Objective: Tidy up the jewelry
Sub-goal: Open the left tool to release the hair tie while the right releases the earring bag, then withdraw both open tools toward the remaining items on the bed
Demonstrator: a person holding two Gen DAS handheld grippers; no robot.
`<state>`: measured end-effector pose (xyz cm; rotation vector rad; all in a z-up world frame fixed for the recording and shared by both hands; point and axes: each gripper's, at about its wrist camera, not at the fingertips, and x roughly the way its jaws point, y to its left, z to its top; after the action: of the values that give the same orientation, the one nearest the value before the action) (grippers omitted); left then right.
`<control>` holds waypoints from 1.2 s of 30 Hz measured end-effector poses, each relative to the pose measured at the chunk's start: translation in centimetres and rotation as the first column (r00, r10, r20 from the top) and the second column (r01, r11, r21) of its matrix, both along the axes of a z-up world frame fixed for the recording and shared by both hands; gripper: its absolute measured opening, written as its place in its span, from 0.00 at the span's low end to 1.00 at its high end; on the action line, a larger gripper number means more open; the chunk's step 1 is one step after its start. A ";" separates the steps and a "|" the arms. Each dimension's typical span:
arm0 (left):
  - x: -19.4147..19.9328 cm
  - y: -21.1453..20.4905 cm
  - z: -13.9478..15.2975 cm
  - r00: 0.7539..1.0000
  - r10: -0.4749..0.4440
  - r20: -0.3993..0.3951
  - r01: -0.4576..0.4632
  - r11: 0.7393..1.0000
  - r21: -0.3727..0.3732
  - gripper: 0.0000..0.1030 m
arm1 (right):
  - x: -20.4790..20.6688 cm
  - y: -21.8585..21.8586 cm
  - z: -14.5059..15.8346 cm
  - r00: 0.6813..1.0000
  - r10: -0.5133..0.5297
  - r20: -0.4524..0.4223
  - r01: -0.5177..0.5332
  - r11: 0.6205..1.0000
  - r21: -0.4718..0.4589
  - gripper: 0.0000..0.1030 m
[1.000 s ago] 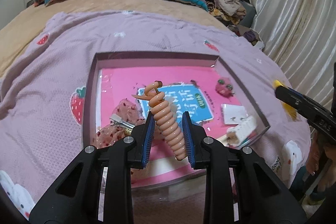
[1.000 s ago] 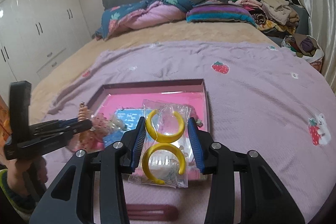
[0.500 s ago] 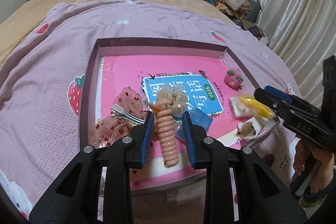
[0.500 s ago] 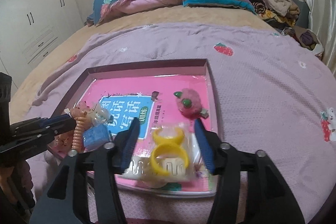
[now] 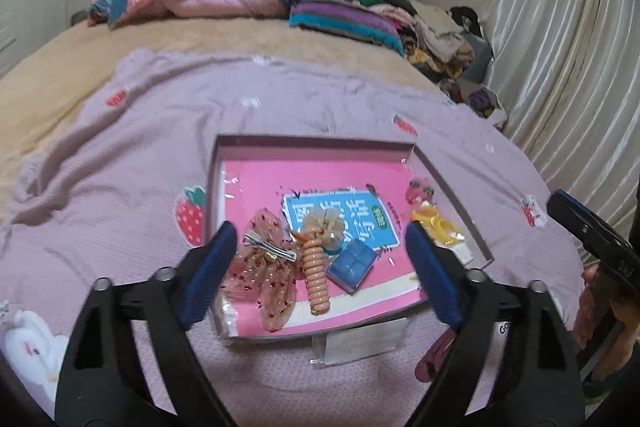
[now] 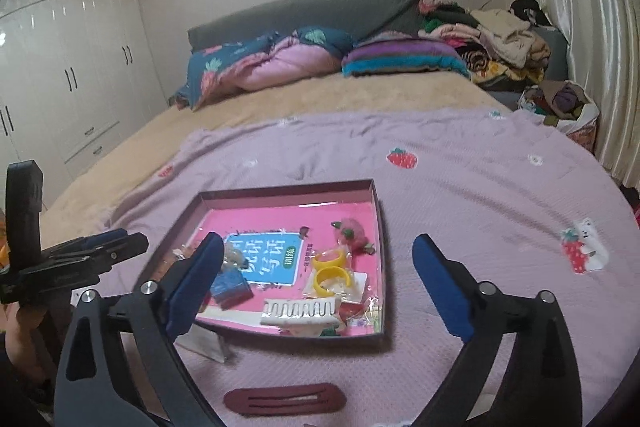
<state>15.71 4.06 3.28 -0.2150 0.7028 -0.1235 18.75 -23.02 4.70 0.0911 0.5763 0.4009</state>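
Both the left gripper (image 5: 316, 263) and right gripper (image 6: 316, 291) have just opened wide with nothing held, the coil (image 5: 315, 273) and rings (image 6: 330, 269) lie in the tray (image 6: 382, 239), and a low reach for the clip (image 6: 285, 399) on the blanket might bump the tray.

Both wrist views look obliquely down, close over bed; share tray (image 5: 448, 183) (image 6: 379, 227); right view from tray's right.
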 end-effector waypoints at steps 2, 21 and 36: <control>-1.0 0.1 0.7 1.000 0.018 0.023 -0.018 1.000 -0.006 0.90 | -0.8 -0.3 0.6 1.000 0.005 0.011 -0.005 1.000 0.004 0.94; -5.6 -0.3 0.6 1.000 0.010 0.000 -0.010 1.000 0.028 0.91 | -6.2 -1.6 -0.3 0.999 0.027 -0.033 -0.027 1.000 -0.013 0.94; -6.1 -0.5 -5.1 0.990 -0.010 -0.138 0.012 1.000 0.012 0.91 | -6.2 -1.1 -5.9 0.982 0.025 -0.187 -0.031 0.999 -0.030 0.94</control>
<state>9.59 3.52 -1.82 -0.2086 0.8426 -0.1152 12.53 -24.11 -1.25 0.0893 0.7697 0.4127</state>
